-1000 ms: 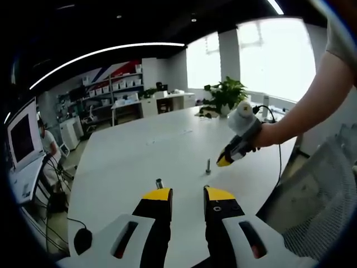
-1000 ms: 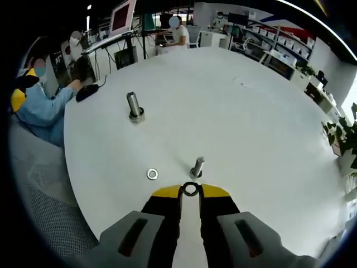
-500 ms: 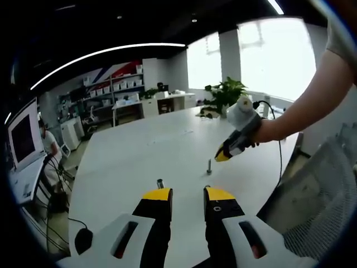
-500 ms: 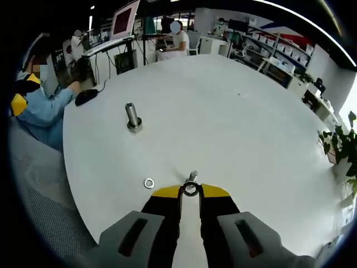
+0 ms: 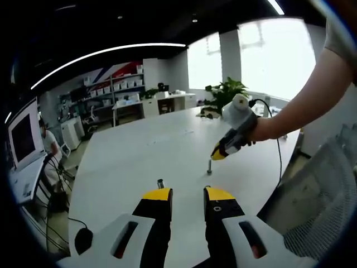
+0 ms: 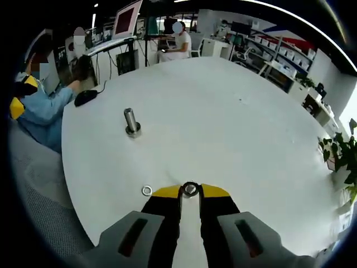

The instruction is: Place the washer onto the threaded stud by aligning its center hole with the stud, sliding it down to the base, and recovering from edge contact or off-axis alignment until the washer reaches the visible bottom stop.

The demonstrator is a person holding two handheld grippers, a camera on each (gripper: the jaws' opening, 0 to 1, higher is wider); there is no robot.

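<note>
A small metal washer point(image 6: 190, 189) is pinched flat between the yellow tips of my right gripper point(image 6: 190, 192), which is shut on it. The thin threaded stud's top shows through the washer's hole, and the rest of the stud is hidden under the tips. In the left gripper view the same stud point(image 5: 209, 166) stands upright on the white table point(image 5: 139, 156), and the right gripper point(image 5: 217, 154), held by a hand, hovers just above it. My left gripper point(image 5: 188, 195) stands open over the near table edge with nothing between its jaws.
A thicker stud point(image 6: 131, 121) stands to the left, also seen as a short stud point(image 5: 159, 182). A loose washer point(image 6: 146, 191) lies beside my right jaws. A mouse point(image 6: 85, 95), a blue-sleeved person point(image 6: 39, 109), a mesh chair point(image 5: 323, 195) and a plant point(image 5: 226, 92) ring the table.
The right gripper has carried the washer forward over the thin stud, so the stud's shaft has gone out of sight under the tips. The left gripper has stayed put.
</note>
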